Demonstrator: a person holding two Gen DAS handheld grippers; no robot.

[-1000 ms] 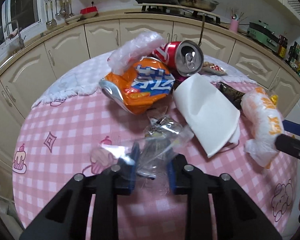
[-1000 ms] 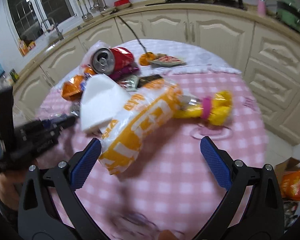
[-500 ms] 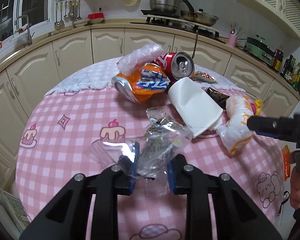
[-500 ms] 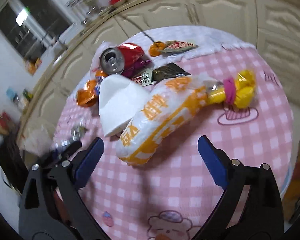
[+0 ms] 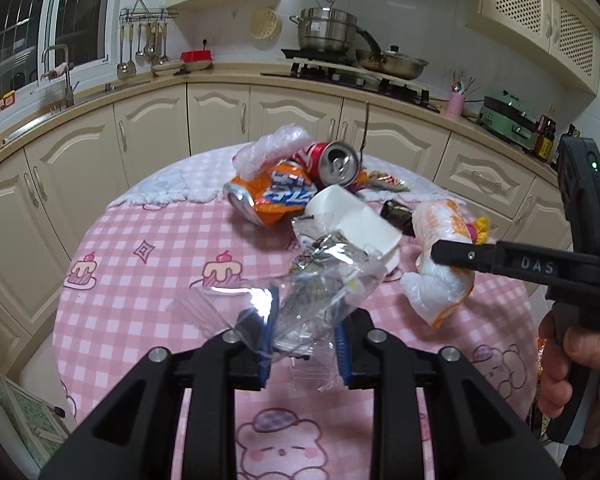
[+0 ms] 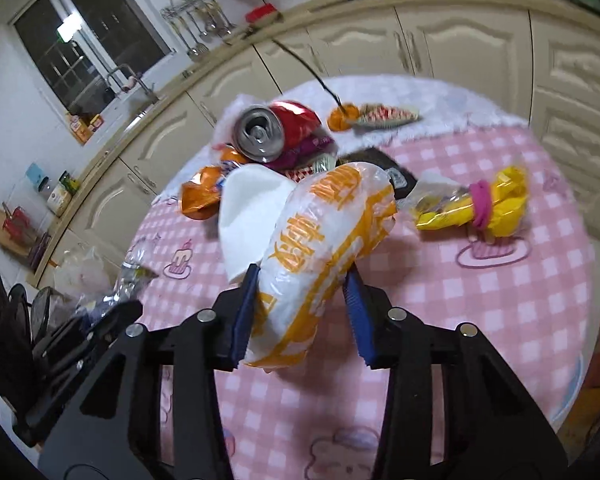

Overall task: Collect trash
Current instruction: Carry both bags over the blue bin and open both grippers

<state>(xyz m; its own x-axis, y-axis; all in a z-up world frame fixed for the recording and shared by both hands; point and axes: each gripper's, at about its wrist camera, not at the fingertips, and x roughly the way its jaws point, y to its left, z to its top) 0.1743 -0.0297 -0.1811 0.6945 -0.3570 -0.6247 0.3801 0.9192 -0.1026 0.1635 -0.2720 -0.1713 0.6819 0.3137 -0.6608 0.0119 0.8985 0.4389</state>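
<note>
Two grippers, each clamped on a piece of rubbish above the pink checked table (image 5: 148, 240). The left gripper (image 5: 305, 336) has its blue pads pinched narrow on a clear crinkled plastic bag (image 5: 320, 292), which holds silvery foil scraps and sticks up out of the jaws. The right gripper (image 6: 302, 312) squeezes the near end of a white-and-orange plastic bag (image 6: 324, 232), whose far end reaches away from it toward the pile. Just beyond both lie a white paper cup (image 5: 352, 220) on its side, a red can (image 5: 332, 162) with its opened top facing us, and an orange snack packet (image 5: 276, 196). To the right of the right gripper lies a yellow wrapper (image 6: 480, 204) banded in pink.
</note>
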